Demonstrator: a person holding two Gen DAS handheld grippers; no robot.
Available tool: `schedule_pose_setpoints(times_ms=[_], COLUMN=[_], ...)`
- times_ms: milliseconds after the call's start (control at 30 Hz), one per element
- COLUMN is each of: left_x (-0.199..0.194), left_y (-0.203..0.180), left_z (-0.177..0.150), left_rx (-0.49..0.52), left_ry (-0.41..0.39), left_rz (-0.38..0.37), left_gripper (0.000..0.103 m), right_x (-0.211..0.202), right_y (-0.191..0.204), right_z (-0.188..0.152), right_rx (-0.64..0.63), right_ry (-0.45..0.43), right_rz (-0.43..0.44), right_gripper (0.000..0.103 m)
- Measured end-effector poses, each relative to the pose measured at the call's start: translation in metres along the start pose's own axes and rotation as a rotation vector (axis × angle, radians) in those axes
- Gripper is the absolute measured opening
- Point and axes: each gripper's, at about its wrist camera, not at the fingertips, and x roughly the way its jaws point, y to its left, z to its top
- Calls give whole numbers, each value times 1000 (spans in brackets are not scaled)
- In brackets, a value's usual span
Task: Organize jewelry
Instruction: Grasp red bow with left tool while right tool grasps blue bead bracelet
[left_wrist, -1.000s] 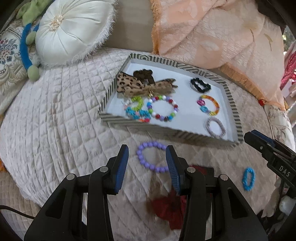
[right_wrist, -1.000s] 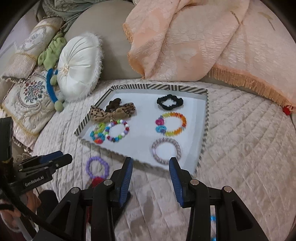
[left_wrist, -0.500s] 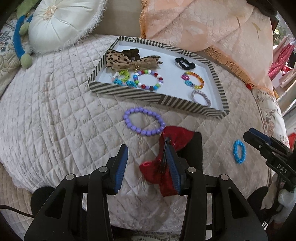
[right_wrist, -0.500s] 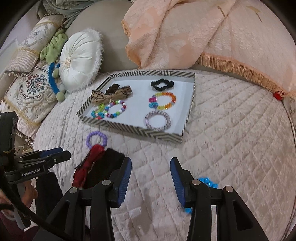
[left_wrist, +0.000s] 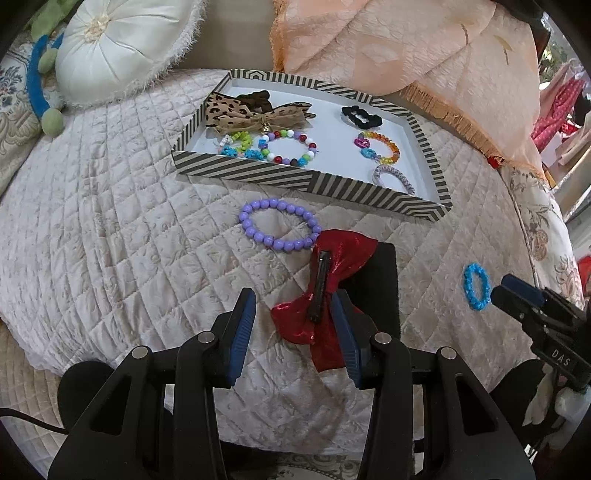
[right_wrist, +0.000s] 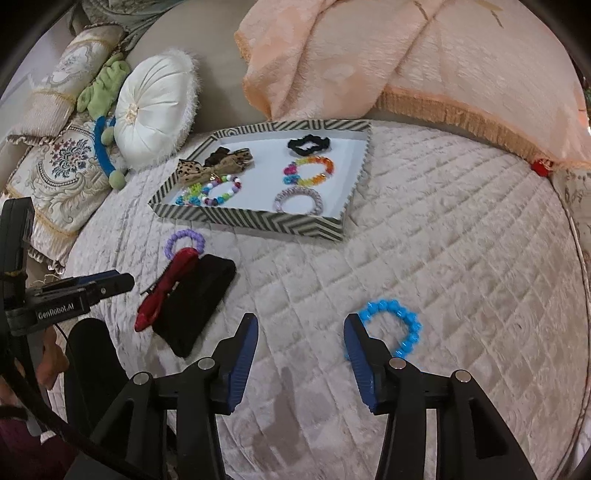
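A striped tray (left_wrist: 306, 177) (right_wrist: 258, 221) on the quilted bed holds a leopard bow, a black scrunchie and several bead bracelets. In front of it lie a purple bead bracelet (left_wrist: 279, 225) (right_wrist: 184, 240), a red bow clip (left_wrist: 325, 291) (right_wrist: 166, 288) on a black pouch (left_wrist: 376, 280) (right_wrist: 199, 299), and a blue bracelet (left_wrist: 476, 286) (right_wrist: 395, 325). My left gripper (left_wrist: 295, 325) is open and empty, its jaws either side of the bow's near end. My right gripper (right_wrist: 301, 343) is open and empty, its right finger (right_wrist: 360, 350) beside the blue bracelet.
A round white cushion (left_wrist: 118, 44) (right_wrist: 155, 107) and patterned pillows (right_wrist: 62, 173) lie at the back left. A peach fringed blanket (left_wrist: 406, 48) (right_wrist: 424, 55) is draped behind the tray. The bed's edge curves close below both grippers.
Both grippers have drawn back from the tray toward the bed's near edge. The red bow, black pouch and blue bracelet have come into close view. Both stay open.
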Motion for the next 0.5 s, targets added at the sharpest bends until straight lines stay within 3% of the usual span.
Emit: schedule_pose_setpoints(times_ms=[167, 300, 500], left_x=[7, 21, 32], left_y=[2, 15, 17], left_z=[2, 5, 9], left_rx=[-24, -92, -116], left_ry=[21, 76, 107], left_rz=[-59, -181, -196], left_gripper=[42, 54, 54], right_x=[-6, -11, -16], right_y=[-17, -31, -53], right_z=[-10, -16, -23], right_rx=[25, 48, 84], right_ry=[8, 12, 21], right_rz=[-26, -43, -62], right_gripper=[48, 51, 53])
